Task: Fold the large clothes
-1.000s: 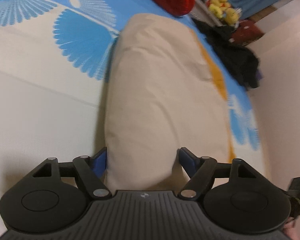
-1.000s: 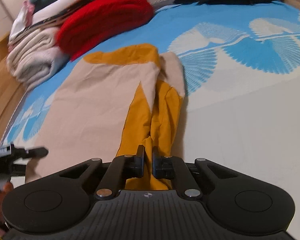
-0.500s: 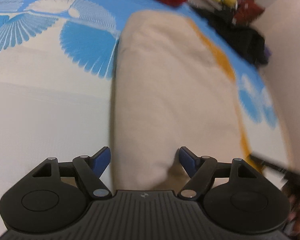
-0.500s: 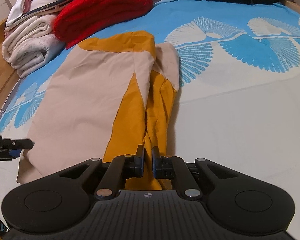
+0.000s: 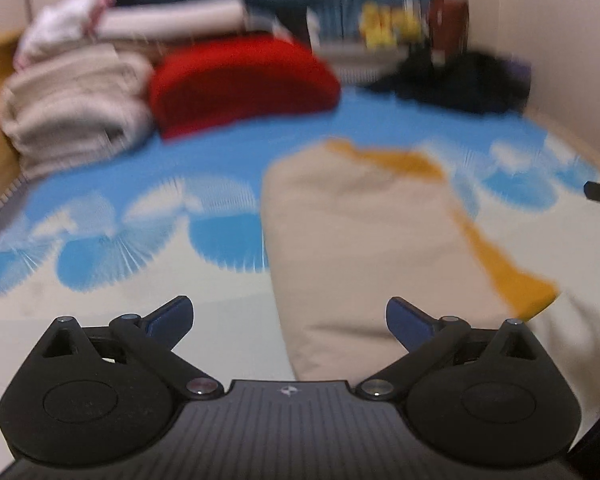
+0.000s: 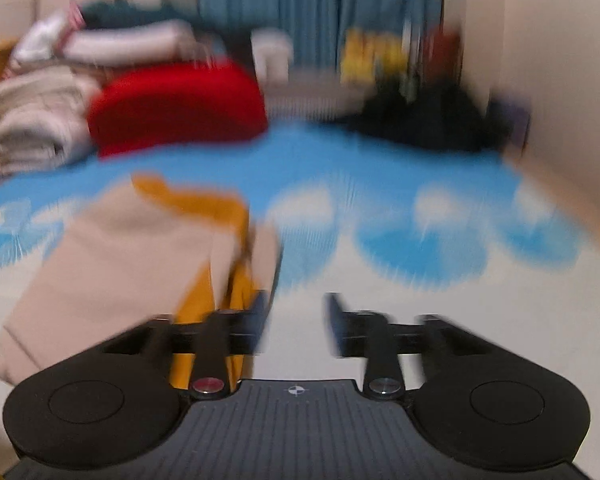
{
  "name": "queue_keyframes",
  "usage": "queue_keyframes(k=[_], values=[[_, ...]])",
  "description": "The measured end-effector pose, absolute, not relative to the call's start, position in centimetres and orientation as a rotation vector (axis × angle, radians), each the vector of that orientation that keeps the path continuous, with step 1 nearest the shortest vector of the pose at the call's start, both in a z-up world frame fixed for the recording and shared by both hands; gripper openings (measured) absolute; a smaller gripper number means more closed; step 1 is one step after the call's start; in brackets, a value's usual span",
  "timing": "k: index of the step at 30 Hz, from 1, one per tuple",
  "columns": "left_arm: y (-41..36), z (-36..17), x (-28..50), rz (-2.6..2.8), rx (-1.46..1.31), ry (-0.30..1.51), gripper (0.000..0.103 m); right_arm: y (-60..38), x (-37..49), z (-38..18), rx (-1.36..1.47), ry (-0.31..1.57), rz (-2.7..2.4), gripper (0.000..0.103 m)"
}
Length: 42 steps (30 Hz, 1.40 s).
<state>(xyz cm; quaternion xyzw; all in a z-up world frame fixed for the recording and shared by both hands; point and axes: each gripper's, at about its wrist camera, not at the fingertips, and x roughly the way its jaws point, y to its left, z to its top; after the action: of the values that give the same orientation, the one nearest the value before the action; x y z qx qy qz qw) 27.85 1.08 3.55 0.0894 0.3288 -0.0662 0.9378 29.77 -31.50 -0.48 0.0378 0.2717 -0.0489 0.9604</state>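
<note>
Black left gripper (image 5: pixel 290 318) nearest, jaws opening wide, nothing pinched between pads. Right gripper (image 6: pixel 296 322) jaws also opening — empty, yellow cloth just beside left finger. Beige-and-yellow garment (image 5: pixel 364 236) lies flat, partly folded, on blue-and-white bedspread (image 5: pixel 120 236). Judged soft, light, limp — will sag and slide; best pinched at near corners or hem, both layers together. Farther back: red folded item (image 5: pixel 240 84), beige stack (image 5: pixel 72 108), dark clothes (image 5: pixel 456 84).

No legible text, labels or numbers.
</note>
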Motion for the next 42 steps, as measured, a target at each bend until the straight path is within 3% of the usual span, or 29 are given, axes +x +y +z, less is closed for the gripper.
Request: queue_keyframes(k=[2,4,5,14,26,42], values=[[0.8,5.2,24.2,-0.121,0.154,0.595,0.103,-30.8,26.8,1.6,0.028,0.437,-0.127,0.088],[0.1,6.1,21.1,-0.120,0.130,0.555,0.103,-30.2,24.0,2.9,0.023,0.380,-0.151,0.100],[-0.2,6.3,19.4,-0.115,0.117,0.539,0.103,-30.0,22.8,3.3,0.034,0.373,-0.156,0.102],[-2.4,4.0,9.2,-0.092,0.079,0.552,0.103,-24.7,12.4,2.3,0.067,0.573,-0.105,0.102],[-1.3,0.0,13.1,-0.060,-0.001,0.729,0.103,-22.9,12.5,0.8,0.131,0.658,-0.132,0.102],[-1.8,0.0,12.9,-0.061,0.026,0.709,0.103,-22.1,12.6,0.0,0.114,0.686,-0.114,0.102]])
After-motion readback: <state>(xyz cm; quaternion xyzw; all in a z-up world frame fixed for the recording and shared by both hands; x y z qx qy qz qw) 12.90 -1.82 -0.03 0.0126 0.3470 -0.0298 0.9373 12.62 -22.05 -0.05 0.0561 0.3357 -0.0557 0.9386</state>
